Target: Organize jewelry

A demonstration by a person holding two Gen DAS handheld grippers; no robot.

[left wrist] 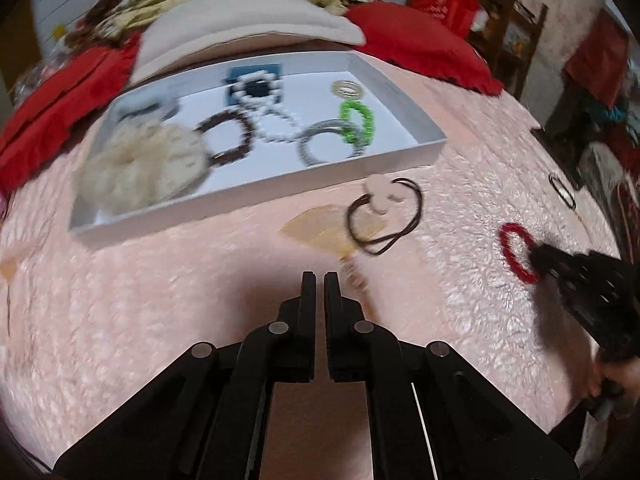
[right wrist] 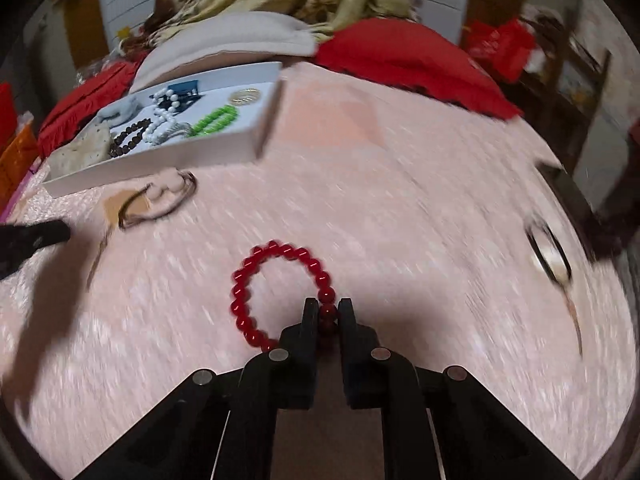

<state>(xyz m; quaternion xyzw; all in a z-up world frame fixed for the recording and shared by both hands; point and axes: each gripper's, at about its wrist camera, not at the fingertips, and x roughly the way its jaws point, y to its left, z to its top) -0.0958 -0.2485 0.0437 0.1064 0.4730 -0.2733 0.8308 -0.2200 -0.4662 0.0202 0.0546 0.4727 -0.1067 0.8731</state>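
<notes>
A white tray [left wrist: 432, 148] on the pink bedspread holds a cream scrunchie [left wrist: 144, 164], a brown bead bracelet [left wrist: 228, 136], a white pearl strand [left wrist: 264, 108], a grey bangle [left wrist: 328, 142] and green bracelets [left wrist: 358, 120]. My right gripper [right wrist: 328, 306] is shut on a red bead bracelet [right wrist: 244, 280], which hangs just over the bedspread; it also shows in the left wrist view [left wrist: 510, 248]. My left gripper [left wrist: 319, 278] is shut and empty, low over the bedspread. A black hair tie with a pink charm [left wrist: 384, 208] lies in front of the tray.
A tan fan-shaped piece with a thin stick [left wrist: 320, 228] lies beside the hair tie. A black hair ring [left wrist: 562, 190] lies at the right, near the bed's edge. A beige pillow [left wrist: 248, 28] and red cushions [left wrist: 420, 44] lie behind the tray.
</notes>
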